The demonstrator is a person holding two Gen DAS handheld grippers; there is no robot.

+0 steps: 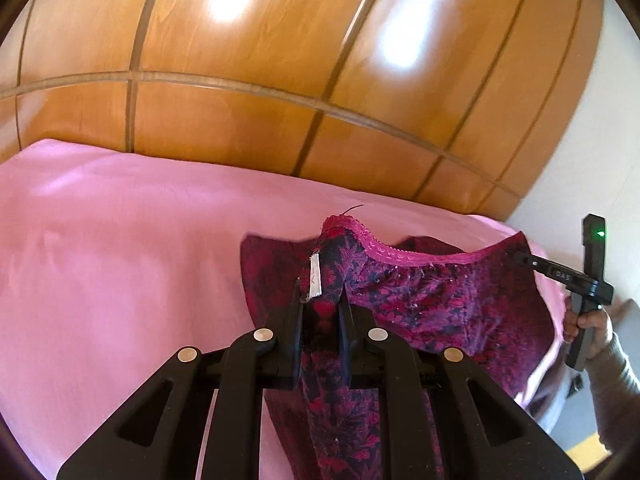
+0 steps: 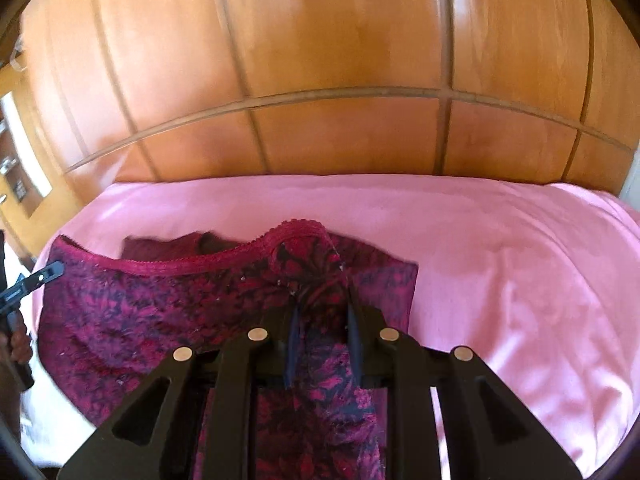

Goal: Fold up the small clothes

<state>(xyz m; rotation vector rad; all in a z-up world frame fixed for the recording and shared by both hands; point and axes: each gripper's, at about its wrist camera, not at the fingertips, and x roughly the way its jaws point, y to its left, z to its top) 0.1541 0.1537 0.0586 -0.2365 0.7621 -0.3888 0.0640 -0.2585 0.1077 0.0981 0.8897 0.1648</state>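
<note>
**Underwear stretched between two grips, waistband running side to side**

Left wrist view: the patterned underwear (image 1: 420,300) hangs from the left gripper (image 1: 320,312), whose jaws are pinched on one bunched end of the garment beside the white label (image 1: 315,278). From there the lace waistband (image 1: 400,250) runs off to the right toward the right gripper (image 1: 528,260), held in the person's hand (image 1: 588,328). So the long axis lies across the view, with the body of the cloth sagging below it onto the pink sheet (image 1: 120,260). Open sheet lies to the left and ahead as far as the wooden panelling (image 1: 280,100).

Right wrist view: the right gripper (image 2: 322,316) is likewise clamped on the other gathered end of the underwear (image 2: 140,320), and the waistband (image 2: 192,262) stretches away leftward to the left gripper (image 2: 52,270) at the frame edge. A darker cloth (image 2: 168,246) lies just behind the band. The pink sheet (image 2: 500,280) is bare to the right; its near-left edge is close under the left grip. Judging by this, each hand owns its own corner, and a fold would be freest forward or toward the right.
</note>
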